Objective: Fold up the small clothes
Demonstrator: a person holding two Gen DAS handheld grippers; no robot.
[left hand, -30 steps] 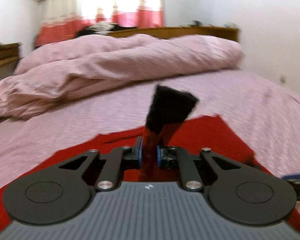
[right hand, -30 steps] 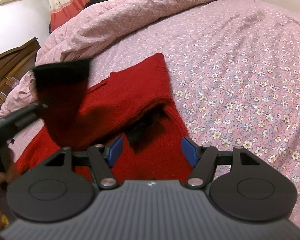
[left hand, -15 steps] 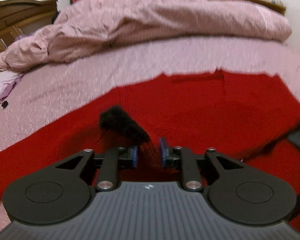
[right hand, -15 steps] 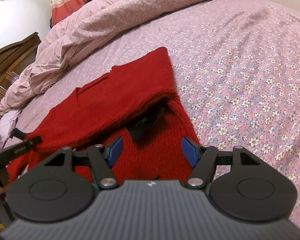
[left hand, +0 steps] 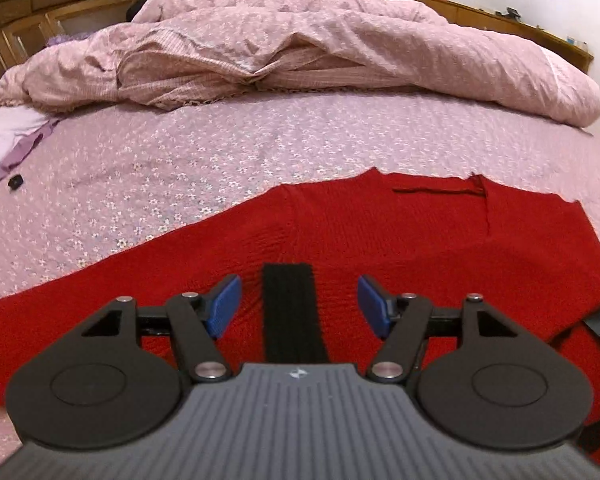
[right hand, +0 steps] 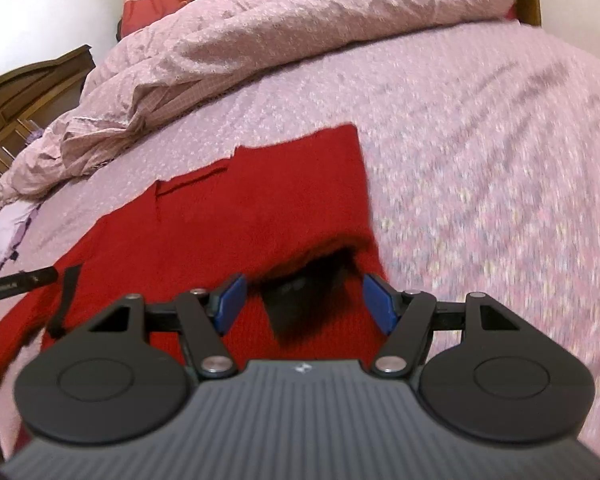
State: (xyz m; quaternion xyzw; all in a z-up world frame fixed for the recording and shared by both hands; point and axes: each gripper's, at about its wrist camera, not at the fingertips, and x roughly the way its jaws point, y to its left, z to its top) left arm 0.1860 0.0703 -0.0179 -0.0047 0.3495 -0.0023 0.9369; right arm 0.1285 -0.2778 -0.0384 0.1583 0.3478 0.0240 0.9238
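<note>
On the bed, left tongs (left hand: 298, 306) are opening astride the red sweater's (left hand: 340, 232) black cuff (left hand: 290, 312); right tongs (right hand: 304, 304) gape.

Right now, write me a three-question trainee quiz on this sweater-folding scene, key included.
1. True or false: the left gripper is clamped on the black cuff.
2. Where does the red knitted sweater lie? A) on a wooden table B) on the floral bedsheet C) on the crumpled duvet
3. Fill in: the black cuff between the fingers of the right gripper pokes out from under a folded ____ layer.

Key:
1. False: its jaws are opening and the pads stand clear of the cuff.
2. B
3. Red
</note>
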